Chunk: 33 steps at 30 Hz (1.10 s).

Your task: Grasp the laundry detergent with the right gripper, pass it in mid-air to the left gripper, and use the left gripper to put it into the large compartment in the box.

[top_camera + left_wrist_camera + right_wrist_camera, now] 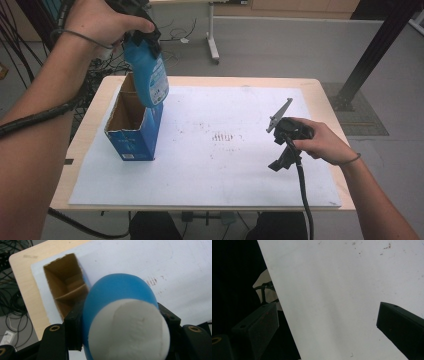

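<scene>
A person is working at a wooden bench (327,105) covered w/ a white sheet (225,170); the left hand (102,20) is holding the left gripper (145,42) high over the bench's left side, its black jaws clamping a blue bottle (150,75) at the neck end, the bottle's body hanging down, its base tilting toward the sheet; the bottle is hanging directly above the open blue cardboard box (131,145), just at the rim of the brown-lined opening, not yet inside. In the left gripper view the bottle (117,290) w/ its white label is sitting squeezed between the two jaws, one on each side, the box's (67,292) interior w/ a cardboard divider lying beneath and to the left. The box is standing upright on the sheet's left part, near the bench's left edge. On the right, approx. mid-bench, the right hand (322,142) is resting the right gripper (280,162) on the sheet, well apart from box and bottle, grey plate sticking up and cable trailing back toward the person; in the right gripper view its jaws are standing apart w/ nothing between them, bare white sheet (342,297) beyond, the sheet's edge running diagonally beside dark floor (234,277).
</scene>
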Tool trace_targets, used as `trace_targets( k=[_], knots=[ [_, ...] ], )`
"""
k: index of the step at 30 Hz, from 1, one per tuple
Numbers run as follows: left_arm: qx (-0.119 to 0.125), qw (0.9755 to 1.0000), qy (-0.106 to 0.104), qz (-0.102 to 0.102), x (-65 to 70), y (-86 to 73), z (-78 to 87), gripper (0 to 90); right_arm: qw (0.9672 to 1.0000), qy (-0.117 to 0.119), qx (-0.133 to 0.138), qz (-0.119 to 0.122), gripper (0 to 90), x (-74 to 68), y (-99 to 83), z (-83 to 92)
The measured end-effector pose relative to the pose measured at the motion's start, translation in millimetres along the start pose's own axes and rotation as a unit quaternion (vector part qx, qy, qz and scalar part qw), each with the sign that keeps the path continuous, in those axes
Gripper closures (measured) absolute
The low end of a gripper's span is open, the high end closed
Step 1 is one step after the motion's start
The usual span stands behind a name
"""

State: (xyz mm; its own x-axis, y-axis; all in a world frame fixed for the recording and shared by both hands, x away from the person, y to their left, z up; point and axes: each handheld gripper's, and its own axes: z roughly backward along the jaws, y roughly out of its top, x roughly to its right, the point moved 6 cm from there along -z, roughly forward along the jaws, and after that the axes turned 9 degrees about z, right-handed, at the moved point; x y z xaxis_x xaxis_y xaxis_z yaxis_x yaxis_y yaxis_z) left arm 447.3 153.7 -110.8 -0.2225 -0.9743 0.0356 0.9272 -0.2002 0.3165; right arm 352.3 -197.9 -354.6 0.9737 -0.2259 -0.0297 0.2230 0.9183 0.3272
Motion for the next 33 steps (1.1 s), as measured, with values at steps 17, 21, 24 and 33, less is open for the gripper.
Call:
trace_targets(
  k=[17, 21, 24, 33],
  knots=[
    [-0.007, 0.9954, 0.062, 0.073, -53.9, 0.6, -10.0, 37.8, 1.0000, 0.001, -0.001, 0.004, 4.1, 0.5, 2.5, -2.6],
    [-0.007, 0.9946, 0.055, 0.087, -61.5, 0.6, -14.4, 37.8, 1.0000, 0.002, -0.001, 0.004, 4.1, 0.5, 3.2, -3.5],
    [-0.009, 0.9942, 0.053, 0.093, -64.7, -0.5, -20.3, 37.8, 1.0000, 0.002, 0.000, 0.005, 4.1, 1.0, 3.0, -4.0],
    [-0.022, 0.9934, 0.049, 0.102, -70.5, -5.9, -39.5, 37.8, 1.0000, 0.003, 0.001, 0.004, 4.1, 1.2, 2.5, -6.0]
  ],
)
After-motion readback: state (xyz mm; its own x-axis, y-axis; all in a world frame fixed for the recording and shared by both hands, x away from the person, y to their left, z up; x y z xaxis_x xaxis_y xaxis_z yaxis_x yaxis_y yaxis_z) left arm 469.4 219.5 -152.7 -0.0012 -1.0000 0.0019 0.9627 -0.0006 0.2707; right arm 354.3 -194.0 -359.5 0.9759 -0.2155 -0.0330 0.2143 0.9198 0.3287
